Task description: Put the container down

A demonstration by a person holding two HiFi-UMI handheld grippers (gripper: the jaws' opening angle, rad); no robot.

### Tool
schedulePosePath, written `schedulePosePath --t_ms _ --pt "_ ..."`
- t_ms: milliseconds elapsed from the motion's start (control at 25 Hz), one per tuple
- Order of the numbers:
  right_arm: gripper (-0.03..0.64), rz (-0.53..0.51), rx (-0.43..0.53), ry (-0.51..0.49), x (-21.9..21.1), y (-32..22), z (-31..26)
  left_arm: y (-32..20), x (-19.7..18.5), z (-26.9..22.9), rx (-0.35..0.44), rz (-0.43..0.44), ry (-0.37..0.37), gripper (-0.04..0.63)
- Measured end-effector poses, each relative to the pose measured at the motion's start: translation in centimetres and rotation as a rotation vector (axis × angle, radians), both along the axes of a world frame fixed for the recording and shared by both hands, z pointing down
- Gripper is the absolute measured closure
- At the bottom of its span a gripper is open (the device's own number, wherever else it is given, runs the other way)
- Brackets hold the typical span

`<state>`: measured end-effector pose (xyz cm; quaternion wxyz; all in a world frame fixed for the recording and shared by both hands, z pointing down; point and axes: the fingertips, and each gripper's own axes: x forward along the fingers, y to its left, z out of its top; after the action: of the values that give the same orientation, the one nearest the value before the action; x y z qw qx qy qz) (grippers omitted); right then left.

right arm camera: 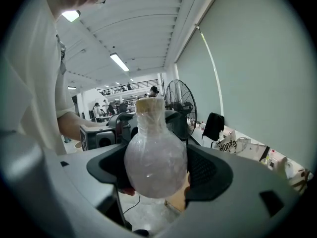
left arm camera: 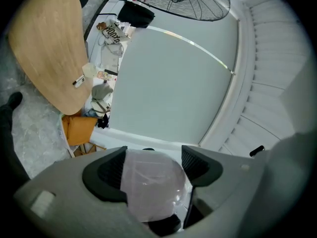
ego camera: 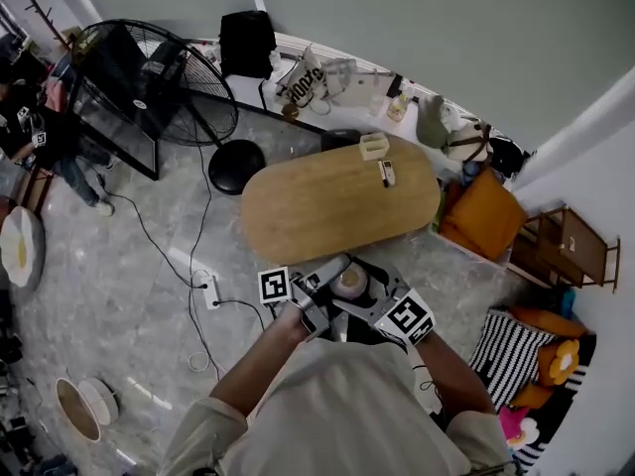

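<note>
1. Looking from the left, we see a black floor fan (ego camera: 159,82) standing well apart from the oval wooden table (ego camera: 327,206).
2. Our left gripper (left arm camera: 152,165) is clenched on the container (left arm camera: 148,192), its dark pads pressing a rounded, cloudy body wrapped in clear film.
3. We hold the container in the air close to our chest, just short of the table's near edge. It is a pale bulb with a narrow neck and a tan, cork-like top.
4. Our right gripper (right arm camera: 157,170) grasps the bulb at its widest part, both pads touching it.
</note>
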<state>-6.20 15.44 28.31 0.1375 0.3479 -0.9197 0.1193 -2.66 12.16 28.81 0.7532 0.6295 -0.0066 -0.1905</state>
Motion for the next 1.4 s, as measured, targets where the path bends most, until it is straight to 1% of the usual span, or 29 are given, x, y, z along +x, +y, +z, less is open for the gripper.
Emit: schedulePosePath --t_ms 160,360,520,600,680,800,1000,1120,1240,1400 --pt "0.241 -0.08 -0.036 -0.002 1.5 -3.0 0.8 -3.3 1.4 1.0 -0.023 -0.072 -0.015 0.255" --pt "0.241 -0.159 -0.066 -0.016 3.8 -7.2 2.5 -7.7 3.5 2.9 -0.029 -0.141 -0.061 0.255" --pt "0.241 -0.22 -0.094 -0.019 5.6 -10.7 4.3 -11.3 5.0 4.9 -0.075 -0.195 -0.032 0.255" --pt "0.241 -0.256 -0.101 -0.016 6.2 -12.2 5.4 -12.9 5.5 5.9 -0.081 -0.219 -0.024 0.255" --pt "0.241 -0.29 -0.109 -0.016 6.7 -13.5 6.6 -14.3 5.8 7.1 -0.084 -0.245 -0.027 0.255" --pt "0.241 -0.325 -0.126 -0.025 7.3 -15.2 8.7 -16.2 6.1 9.2 -0.089 -0.283 -0.053 0.255" --pt "0.241 -0.338 -0.158 -0.051 7.2 -18.0 11.9 -18.9 5.5 12.7 -0.132 -0.356 -0.102 0.255" --pt "0.241 -0.329 -0.174 -0.059 7.2 -19.7 14.3 -20.6 5.3 15.3 -0.136 -0.389 -0.133 0.255" --pt "0.242 -0.312 -0.193 -0.053 7.1 -21.4 17.1 -22.2 5.1 18.3 -0.15 -0.391 -0.142 0.255" --pt "0.242 -0.287 -0.218 -0.049 6.9 -23.9 20.9 -24.5 4.5 22.2 -0.171 -0.364 -0.155 0.255"
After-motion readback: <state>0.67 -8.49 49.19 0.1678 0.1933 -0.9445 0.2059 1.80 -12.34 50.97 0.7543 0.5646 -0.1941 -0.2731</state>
